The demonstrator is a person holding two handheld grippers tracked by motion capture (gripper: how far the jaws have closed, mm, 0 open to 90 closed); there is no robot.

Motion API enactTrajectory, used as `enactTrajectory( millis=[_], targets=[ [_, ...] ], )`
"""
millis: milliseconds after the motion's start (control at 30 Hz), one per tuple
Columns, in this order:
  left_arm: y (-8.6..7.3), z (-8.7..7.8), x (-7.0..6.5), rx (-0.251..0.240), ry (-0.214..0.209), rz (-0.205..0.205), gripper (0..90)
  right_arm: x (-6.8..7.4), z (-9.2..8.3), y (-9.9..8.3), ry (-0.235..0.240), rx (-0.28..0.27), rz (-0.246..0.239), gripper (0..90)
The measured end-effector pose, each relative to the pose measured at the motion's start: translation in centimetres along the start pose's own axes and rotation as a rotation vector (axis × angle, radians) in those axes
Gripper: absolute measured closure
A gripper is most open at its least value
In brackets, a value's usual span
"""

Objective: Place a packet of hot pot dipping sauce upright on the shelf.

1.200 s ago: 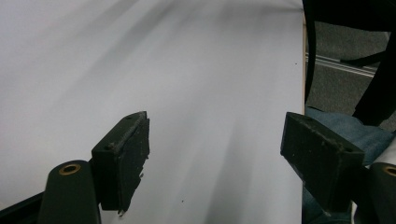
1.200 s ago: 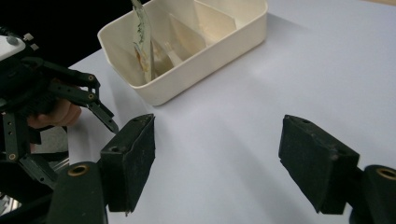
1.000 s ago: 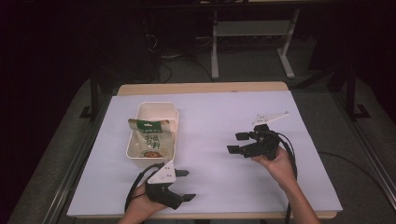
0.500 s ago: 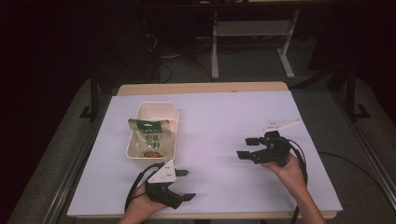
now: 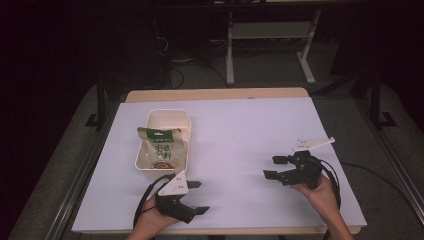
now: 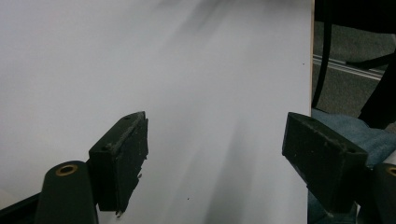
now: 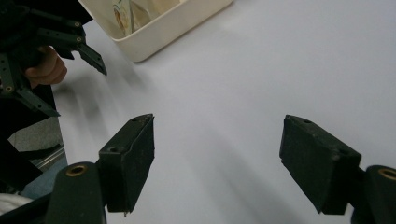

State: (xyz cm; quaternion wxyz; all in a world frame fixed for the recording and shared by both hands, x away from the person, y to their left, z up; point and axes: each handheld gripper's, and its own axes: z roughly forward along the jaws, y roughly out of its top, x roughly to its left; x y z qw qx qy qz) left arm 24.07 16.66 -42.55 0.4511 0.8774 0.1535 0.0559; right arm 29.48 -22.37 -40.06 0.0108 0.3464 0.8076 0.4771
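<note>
Landmark: the cream tray [image 5: 186,125], standing on the left half of the white surface [image 5: 240,130], its long axis running from the person's edge toward the far edge. A green-topped snack packet [image 5: 161,146] lies in it, leaning against the right wall; the packet's long axis follows the tray's, with the green header toward the far end and the printed lower part toward the near end. It rises above the rim at the far end.

Just in front of the tray's near end, the left gripper [image 5: 197,197] is held low over the surface, fingers [image 6: 122,158] spread wide and empty; in the left gripper view they frame bare surface, pointing away from the tray toward the right.

Well to the right of the tray, level with its near end, the right gripper [image 5: 275,167] points leftward toward it, fingers [image 7: 130,158] likewise wide apart with nothing between them. The right gripper view shows the tray's corner [image 7: 159,32] ahead and the left gripper [image 7: 70,46] beside it.

Likely hazards, as judgement: the packet sits loosely propped, so a pinch on its upper edge could tip or drag the light tray instead of lifting the packet. If both grippers converge on the near end of the tray, they may collide.
</note>
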Motion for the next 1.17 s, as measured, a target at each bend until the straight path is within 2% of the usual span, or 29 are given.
enactTrajectory(
  millis=[667,867,1000,1167],
  targets=[
    [-0.1,0.2,0.1,0.005,-0.003,-0.012,21.2,0.3,-2.1,-3.4,-0.026,-0.005,0.014,26.2],
    [-0.1,0.3,0.1,0.009,-0.004,-0.008,21.5,0.6,-2.2,-5.1,-0.035,0.003,0.017,25.9],
    [-0.2,0.3,0.1,0.013,-0.007,-0.007,22.0,1.1,-2.2,-6.1,-0.067,0.013,-0.001,25.9],
    [-0.5,0.1,-0.1,0.011,-0.008,-0.007,22.2,1.9,-2.2,-6.5,-0.081,-0.001,-0.014,25.3]
  ],
)
